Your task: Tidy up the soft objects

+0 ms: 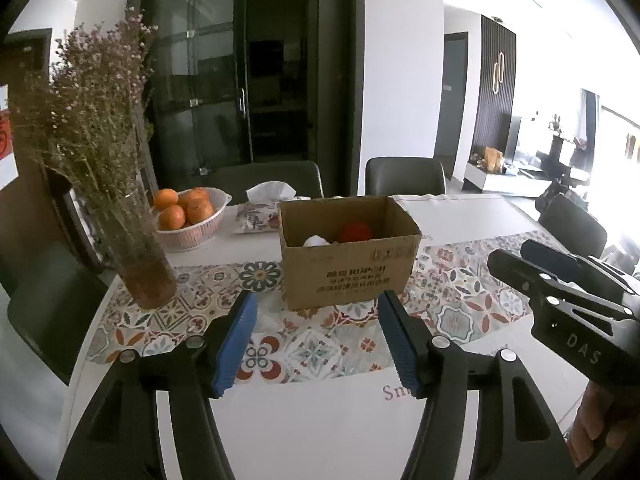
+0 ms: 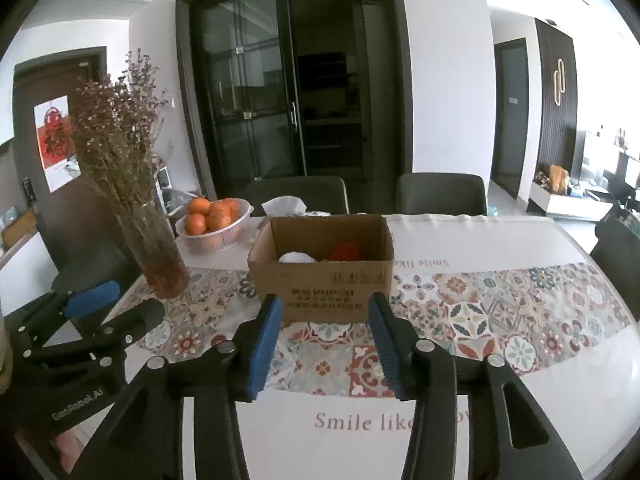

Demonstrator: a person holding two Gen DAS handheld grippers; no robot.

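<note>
We hold both tongs above the near part of the table (image 2: 520, 240), and both point toward the cardboard box (image 2: 324, 276) that stands straight ahead of them on the patterned runner (image 2: 480, 312). The left gripper (image 1: 316, 308) is released: its blue pads stand apart and nothing is between them. The right gripper (image 2: 324, 312) is also released and empty, with a somewhat smaller gap.

The soft objects are already in the box, beyond the tips of both tongs. We see a white soft thing (image 2: 296, 258) on the left side of the inside and a red soft thing (image 2: 346, 250) on the right side. What they are exactly we cannot tell, because the front wall hides most of them. On the runner in front of the tongs we see no other soft object, so we judge that the work is nearly done or done.

What could go wrong now? To the left of the left tongs stands a glass vase (image 1: 140, 256) with dried flowers (image 1: 92, 120), quite near. A wide sideways swing of that hand could knock it over. Beyond the vase is a bowl of oranges (image 1: 188, 216), and a tissue pack (image 1: 264, 208) lies behind the box. If we push the tongs forward too low, the tips could shove the light box against the pack.
</note>
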